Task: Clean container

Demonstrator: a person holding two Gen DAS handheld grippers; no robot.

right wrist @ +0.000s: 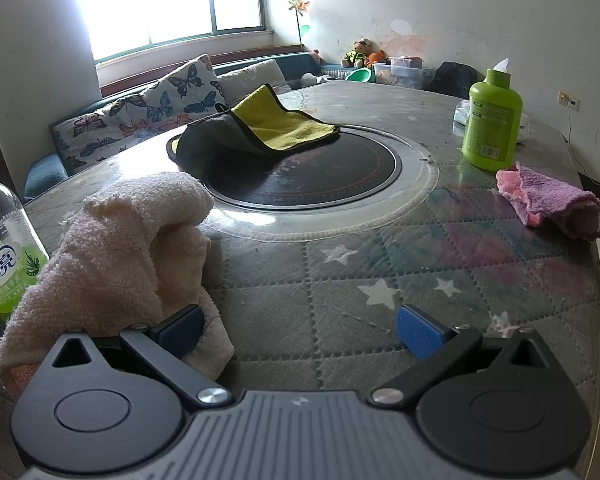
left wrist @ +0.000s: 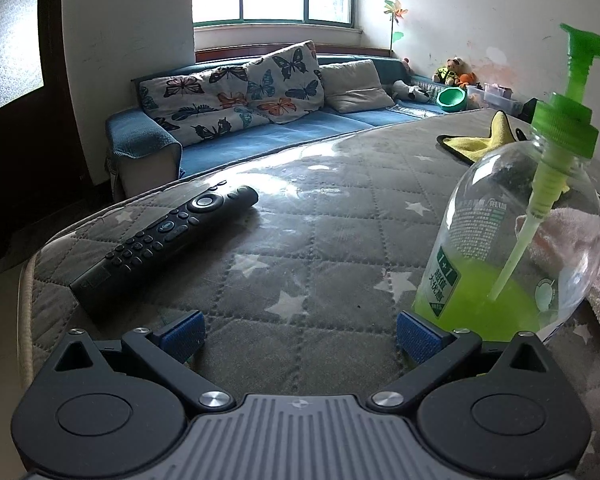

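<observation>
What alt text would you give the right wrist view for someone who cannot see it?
The open right claw hovers low over a quilted star-patterned table, its left finger beside a crumpled pale pink towel. Beyond lie a yellow-and-grey cloth on a round black inset, a green bottle, a purple rag, and a clear soap bottle at far left.

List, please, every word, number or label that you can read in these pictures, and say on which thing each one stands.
"1+1", white on green, with "超值" under it: the label of the clear pump bottle, left wrist view.
"蓝月亮": the front label of the same pump bottle, right wrist view.
Grey fine print on the pump bottle: too small to read.
Back label of the green bottle: too small to read.
Remote control buttons: not readable.
</observation>
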